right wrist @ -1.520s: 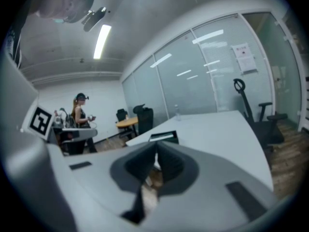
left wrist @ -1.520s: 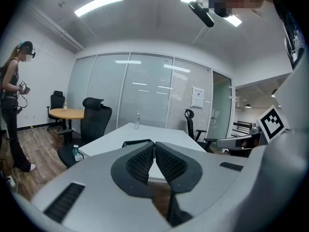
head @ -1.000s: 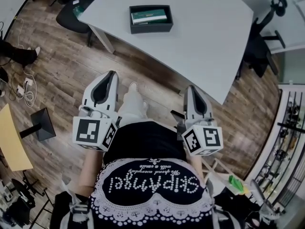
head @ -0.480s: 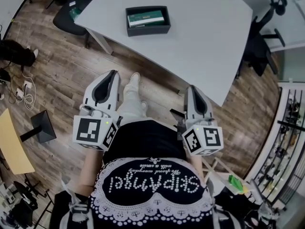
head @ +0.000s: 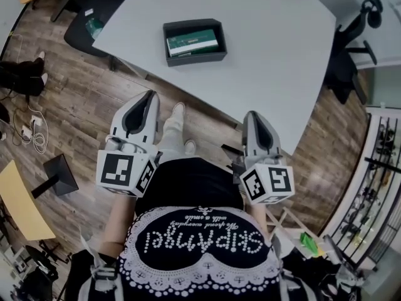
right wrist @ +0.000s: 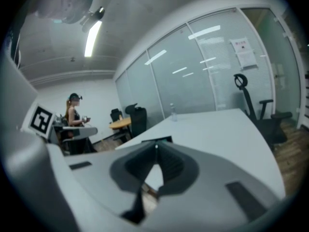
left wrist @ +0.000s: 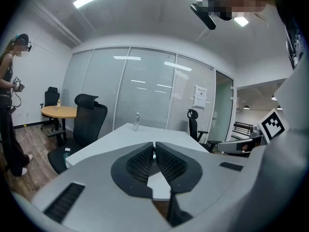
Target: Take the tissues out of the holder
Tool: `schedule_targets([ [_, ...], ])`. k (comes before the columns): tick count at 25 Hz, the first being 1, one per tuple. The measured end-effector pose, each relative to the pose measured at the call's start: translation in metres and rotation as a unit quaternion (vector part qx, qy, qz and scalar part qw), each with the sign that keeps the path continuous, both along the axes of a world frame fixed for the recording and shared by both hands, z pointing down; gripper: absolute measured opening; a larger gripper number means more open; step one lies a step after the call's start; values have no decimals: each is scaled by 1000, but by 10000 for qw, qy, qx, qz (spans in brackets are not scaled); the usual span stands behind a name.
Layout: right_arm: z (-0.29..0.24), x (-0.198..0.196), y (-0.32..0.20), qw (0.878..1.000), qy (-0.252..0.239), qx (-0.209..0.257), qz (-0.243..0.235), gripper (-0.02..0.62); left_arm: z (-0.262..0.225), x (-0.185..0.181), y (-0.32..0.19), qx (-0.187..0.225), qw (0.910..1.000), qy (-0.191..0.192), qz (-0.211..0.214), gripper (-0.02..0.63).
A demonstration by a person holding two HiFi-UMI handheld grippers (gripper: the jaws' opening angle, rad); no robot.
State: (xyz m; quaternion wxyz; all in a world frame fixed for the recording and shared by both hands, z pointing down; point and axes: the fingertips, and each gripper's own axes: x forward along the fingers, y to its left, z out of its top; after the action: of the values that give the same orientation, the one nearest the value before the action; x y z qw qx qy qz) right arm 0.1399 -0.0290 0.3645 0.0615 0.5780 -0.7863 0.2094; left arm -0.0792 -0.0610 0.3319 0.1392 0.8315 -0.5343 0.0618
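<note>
Holder point(head: 195, 58), black rectangular box, green-white tissue pack point(head: 192, 42) inside, on pale grey table point(head: 269, 36), well ahead of left gripper point(head: 149, 95) and right gripper point(head: 252, 115); both jaws pressed together, empty.

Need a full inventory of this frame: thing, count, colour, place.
table: one, pale grey, ahead of the person
holder: one, black, on the table towards its left side
tissues: one pack, green and white, lying in the holder
bottle: one, clear, far end of the table
office chairs: at least two, black, one at each side of the table
round table: one, wood top, far left of the room
other person: one, dark trousers, standing at the left
floor: wood planks, around the table
left claw: one, grey, shut, empty, over the floor short of the table
right claw: one, grey, shut, empty, by the table's near edge
</note>
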Motion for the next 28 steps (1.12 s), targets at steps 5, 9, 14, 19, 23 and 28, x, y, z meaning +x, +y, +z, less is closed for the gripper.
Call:
schedule_targets([
  [5,-7,-11,-47,9999,4,43,116,34,-7,-7,-52,43,9999,8,159,35],
  [9,-11,-24,-80,9997,-12,71,220,35,-9,-19,-86,46,9996,0,271,35],
  [14,-8,-34,-110,9993,41,14,361,34,-4,-29,-122,-19,9991,40,417,35],
  [19,-4,-41,-126,9985,16,-35,544,34,5,-33,-144,-124,9982,48,583,35],
  [23,2,-44,-129,9980,18,-128,611,35,10,-34,-151,-183,9977,74,654,35],
  [28,2,-43,-127,9977,34,-168,662,34,12,-34,-151,-229,9972,78,710,35],
])
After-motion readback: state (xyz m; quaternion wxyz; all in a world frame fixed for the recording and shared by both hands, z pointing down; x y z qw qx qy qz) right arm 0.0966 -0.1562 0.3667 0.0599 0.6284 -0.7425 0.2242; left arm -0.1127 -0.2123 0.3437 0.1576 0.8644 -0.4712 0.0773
